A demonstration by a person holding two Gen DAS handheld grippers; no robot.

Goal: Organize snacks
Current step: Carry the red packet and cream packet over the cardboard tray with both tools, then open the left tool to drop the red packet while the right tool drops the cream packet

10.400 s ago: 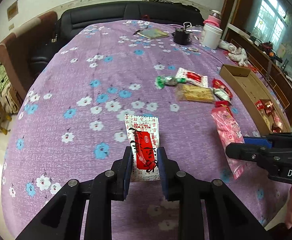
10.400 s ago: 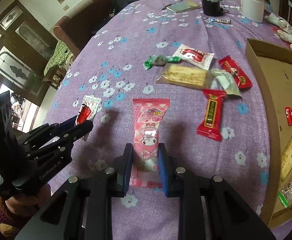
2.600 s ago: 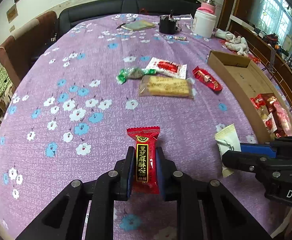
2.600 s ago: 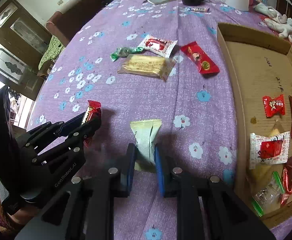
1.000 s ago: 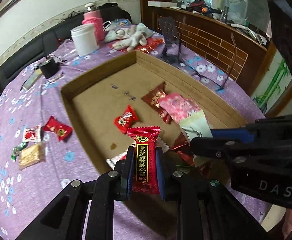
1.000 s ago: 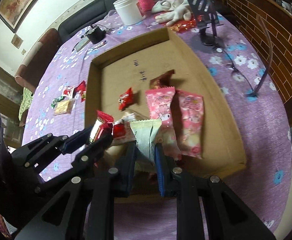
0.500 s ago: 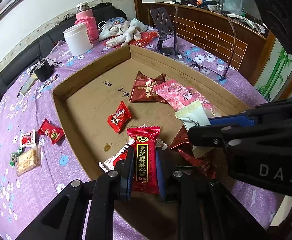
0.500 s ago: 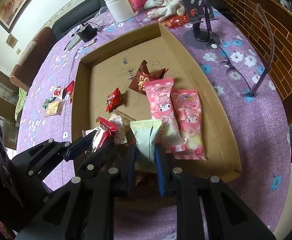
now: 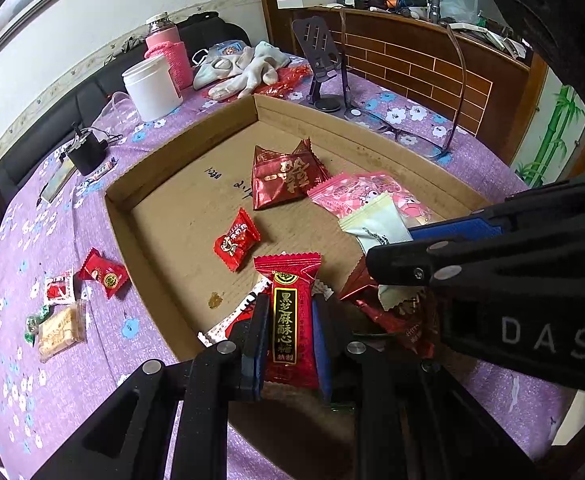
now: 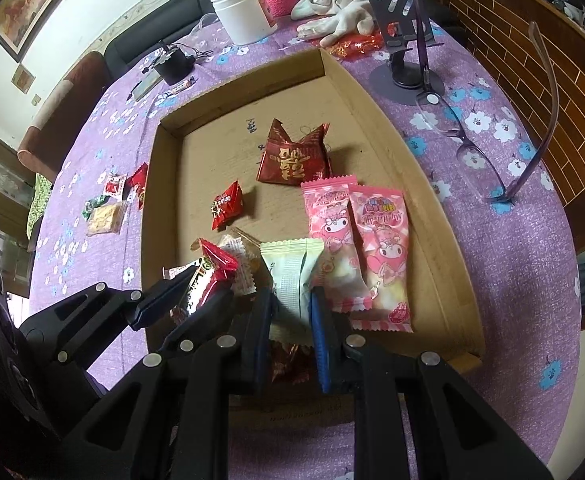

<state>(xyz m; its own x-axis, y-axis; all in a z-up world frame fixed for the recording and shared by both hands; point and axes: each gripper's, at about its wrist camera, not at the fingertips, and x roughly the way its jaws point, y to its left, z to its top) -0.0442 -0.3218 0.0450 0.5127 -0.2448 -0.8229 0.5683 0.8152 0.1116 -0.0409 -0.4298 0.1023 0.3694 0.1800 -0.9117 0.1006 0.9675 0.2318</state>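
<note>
My left gripper [image 9: 288,322] is shut on a red snack bar with gold lettering [image 9: 290,312] and holds it over the near end of the cardboard tray [image 9: 180,142]. My right gripper [image 10: 290,312] is shut on a cream snack packet [image 10: 292,276] just beside it, above the tray [image 10: 408,168]. In the tray lie two pink packets [image 10: 356,240], a dark red packet [image 10: 292,158], a small red candy [image 10: 226,204] and more wrappers under the grippers. The left gripper with its red bar [image 10: 208,276] shows in the right wrist view.
Several snacks lie on the purple floral cloth left of the tray: a red candy [image 9: 102,274], a white-red packet [image 9: 58,288], a biscuit pack [image 9: 60,330]. Behind the tray stand a white tub [image 9: 152,88], pink flask [image 9: 168,52], phone stand [image 9: 324,76], glasses [image 10: 492,160] and gloves [image 9: 248,68].
Both grippers have come in lower and closer over the tray's near end, each still holding its snack. Since 2.6 s ago they moved from the cloth to the tray.
</note>
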